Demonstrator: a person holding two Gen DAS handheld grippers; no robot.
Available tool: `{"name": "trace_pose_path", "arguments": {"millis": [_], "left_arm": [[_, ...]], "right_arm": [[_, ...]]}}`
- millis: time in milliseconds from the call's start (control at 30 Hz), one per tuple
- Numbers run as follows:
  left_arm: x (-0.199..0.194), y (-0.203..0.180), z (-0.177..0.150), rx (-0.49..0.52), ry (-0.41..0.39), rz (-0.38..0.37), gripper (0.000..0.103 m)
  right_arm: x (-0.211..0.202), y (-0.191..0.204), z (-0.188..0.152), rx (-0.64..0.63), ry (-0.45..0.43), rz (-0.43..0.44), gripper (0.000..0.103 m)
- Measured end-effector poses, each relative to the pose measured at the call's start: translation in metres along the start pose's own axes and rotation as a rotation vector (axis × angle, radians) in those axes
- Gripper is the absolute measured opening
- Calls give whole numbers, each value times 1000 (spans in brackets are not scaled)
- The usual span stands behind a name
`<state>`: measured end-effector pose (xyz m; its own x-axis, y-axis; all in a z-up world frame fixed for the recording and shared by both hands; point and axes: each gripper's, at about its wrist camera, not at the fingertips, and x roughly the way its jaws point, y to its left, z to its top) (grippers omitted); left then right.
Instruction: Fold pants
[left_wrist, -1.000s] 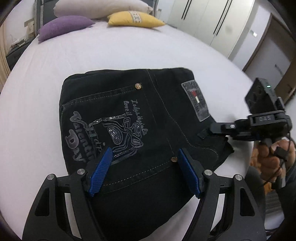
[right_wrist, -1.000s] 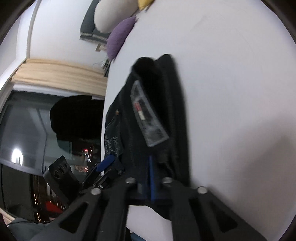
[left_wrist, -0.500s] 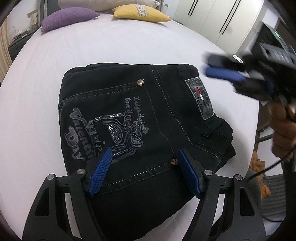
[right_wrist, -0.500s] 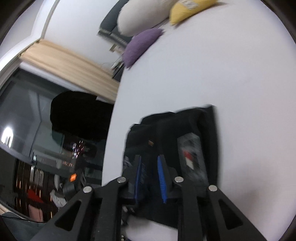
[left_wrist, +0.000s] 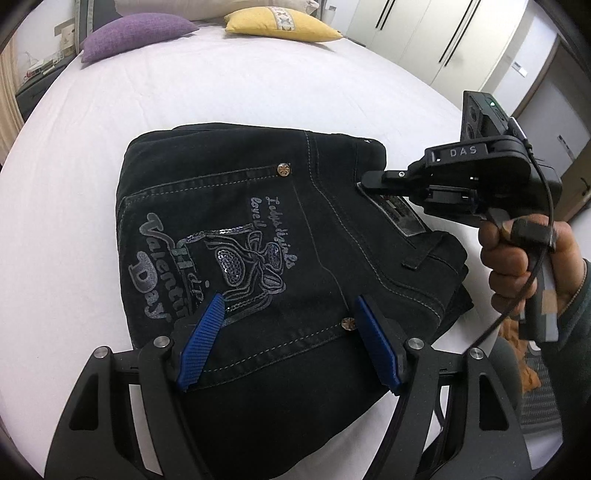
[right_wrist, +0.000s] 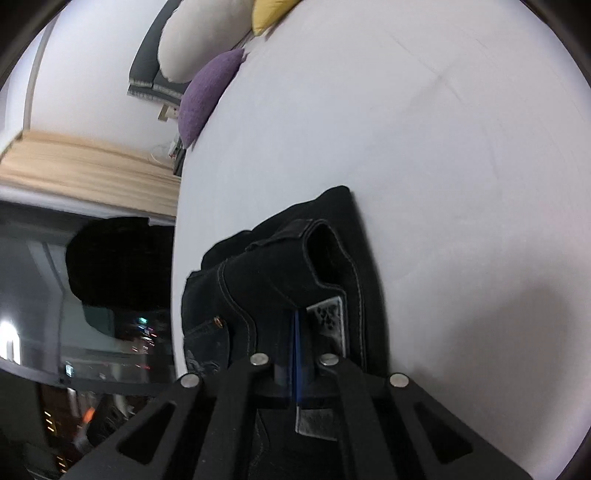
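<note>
The folded black denim pants lie on the white bed, where the right gripper, lifted clear half a second ago, has returned with fingers clenched by the waistband's grey patch, apparently tidying, while the left gripper hovers released.

I see a white bed sheet filling most of my view, with a purple cushion, a yellow cushion and a white pillow at its head. White wardrobe doors stand beyond. A beige curtain hangs above a dark window.
</note>
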<state>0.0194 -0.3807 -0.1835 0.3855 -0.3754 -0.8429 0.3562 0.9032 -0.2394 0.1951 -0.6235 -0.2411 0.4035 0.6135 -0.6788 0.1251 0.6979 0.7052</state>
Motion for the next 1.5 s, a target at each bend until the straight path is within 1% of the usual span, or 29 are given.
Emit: {"name": "trace_pose_path", "arguments": {"millis": [100, 133, 200, 267, 367, 433, 467, 533, 567, 633, 700, 800, 933, 1000, 1033, 1067, 1100, 1133, 1167, 1200, 1233, 1267, 1300, 1333, 1400, 1433, 1467, 1500], "left_arm": [[-12, 1, 6, -23, -14, -16, 72], [-20, 4, 11, -33, -34, -8, 72], [-31, 13, 25, -42, -70, 0, 72], [-33, 30, 48, -74, -86, -1, 72], [-16, 62, 75, -152, -70, -48, 71], [7, 83, 84, -207, -28, -77, 71], [14, 88, 84, -212, -17, -70, 71], [27, 91, 76, -179, -3, -19, 71], [31, 91, 70, -174, 9, -7, 71], [32, 91, 54, -179, 12, -11, 71], [23, 84, 42, -170, -7, -3, 71], [11, 62, 24, -104, -16, 27, 71], [-15, 39, -8, -19, -60, 112, 71], [-29, 34, -19, 2, -88, 127, 71], [-36, 32, -22, 7, -107, 122, 71], [-43, 34, -20, -6, -122, 94, 68], [-49, 38, -17, -25, -141, 54, 61], [-61, 47, -10, -50, -165, 1, 57], [-65, 51, -2, -58, -181, -18, 46], [-68, 53, 11, -52, -197, -23, 39], [-66, 54, 22, -41, -205, -29, 35], [-63, 54, 31, -29, -210, -41, 27], [-57, 54, 41, -19, -203, -57, 17], [-47, 52, 48, -17, -189, -70, 13], [-27, 53, 58, -36, -140, -120, 10], [-24, 57, 65, -49, -119, -126, 10], [-8, 60, 66, -61, -78, -129, 10], [6, 63, 64, -79, -28, -137, 7]], "right_arm": [[3, 1, 1, 7, 0, -20, 0], [5, -1, 1, 12, -3, -18, 0], [5, -5, 0, 18, -9, -4, 0], [7, -9, -2, 31, -15, 18, 0], [7, -11, -3, 29, -21, 25, 0], [5, -10, -3, 21, -20, 14, 0], [6, -10, -3, 15, -20, 6, 0], [6, -8, -2, 11, -21, 2, 0], [6, -8, -2, 11, -22, 1, 0], [8, -6, -3, 9, -24, -3, 0], [8, -4, -4, 2, -30, -12, 0], [8, -3, -6, -1, -38, -21, 0], [7, 2, -8, -17, -43, -48, 0], [9, 4, -9, -22, -36, -53, 0], [9, 5, -9, -24, -40, -59, 0], [9, 6, -10, -26, -42, -63, 0], [10, 5, -10, -25, -42, -65, 0], [10, 6, -10, -25, -43, -67, 0], [10, 6, -10, -24, -43, -69, 0], [10, 6, -9, -23, -43, -70, 0], [10, 6, -9, -23, -43, -71, 0], [10, 6, -9, -23, -42, -69, 0], [11, 5, -8, -23, -41, -66, 0], [11, 5, -8, -24, -41, -63, 0], [12, 5, -8, -27, -40, -60, 0], [12, 5, -8, -31, -39, -62, 0], [13, 6, -8, -38, -38, -66, 0], [14, 7, -8, -45, -35, -71, 0]]}}
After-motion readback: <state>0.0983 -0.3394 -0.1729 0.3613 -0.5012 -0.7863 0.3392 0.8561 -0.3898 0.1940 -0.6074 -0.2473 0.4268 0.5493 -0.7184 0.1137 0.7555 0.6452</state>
